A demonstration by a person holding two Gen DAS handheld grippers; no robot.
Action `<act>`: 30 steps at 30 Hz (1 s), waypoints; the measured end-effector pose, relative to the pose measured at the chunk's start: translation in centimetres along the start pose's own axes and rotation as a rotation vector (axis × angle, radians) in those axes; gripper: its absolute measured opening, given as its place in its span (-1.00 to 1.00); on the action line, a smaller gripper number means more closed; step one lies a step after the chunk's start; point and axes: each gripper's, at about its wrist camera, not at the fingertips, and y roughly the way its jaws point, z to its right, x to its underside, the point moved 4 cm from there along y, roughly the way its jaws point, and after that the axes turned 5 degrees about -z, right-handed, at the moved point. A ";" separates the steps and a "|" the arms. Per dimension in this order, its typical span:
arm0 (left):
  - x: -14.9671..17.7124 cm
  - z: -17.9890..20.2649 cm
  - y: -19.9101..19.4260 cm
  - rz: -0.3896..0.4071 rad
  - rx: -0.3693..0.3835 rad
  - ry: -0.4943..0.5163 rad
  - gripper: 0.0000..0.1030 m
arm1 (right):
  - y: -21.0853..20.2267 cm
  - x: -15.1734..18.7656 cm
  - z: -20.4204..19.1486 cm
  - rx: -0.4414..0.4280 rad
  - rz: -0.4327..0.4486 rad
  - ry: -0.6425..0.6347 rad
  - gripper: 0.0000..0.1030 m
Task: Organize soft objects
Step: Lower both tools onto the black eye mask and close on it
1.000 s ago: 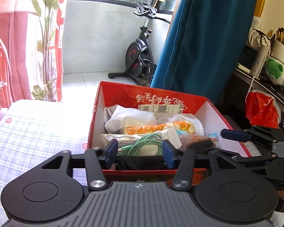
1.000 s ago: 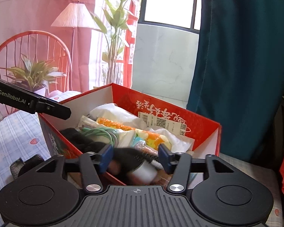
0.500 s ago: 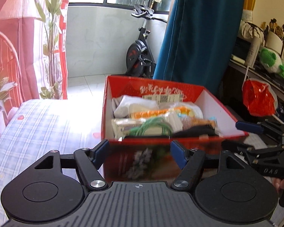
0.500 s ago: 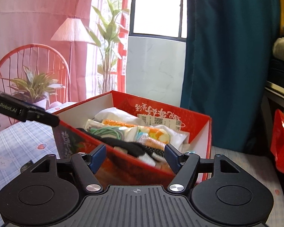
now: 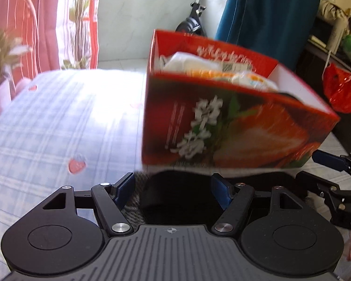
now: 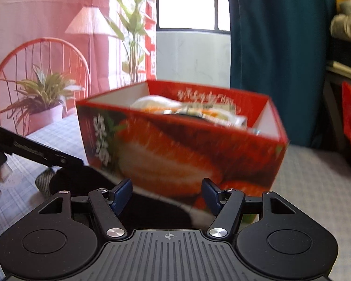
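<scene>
- Black soft garment (image 5: 182, 199) lies on the checked tablecloth (image 5: 58, 121), just in front of the red box (image 5: 234, 131) and partly against its near wall; a grey ribbed edge shows at its left side.
- Red box already holds white and orange soft packets (image 6: 199, 111), so I judge the sorting well along, with this dark piece left outside.
- Left gripper (image 5: 172, 193) hangs over the garment, jaws wide, pads not pressing it.
- Right gripper (image 6: 167, 195) sits near the box's front, jaws closing a little; whether cloth lies between them is unclear.
- Next move likely calls for lowering onto the cloth, pinching a fold, then lifting it over the box wall.
</scene>
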 end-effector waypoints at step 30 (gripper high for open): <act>6.7 1.5 -1.2 0.023 -0.048 -0.014 0.43 | -0.4 5.6 -0.4 -0.008 -0.048 0.058 0.22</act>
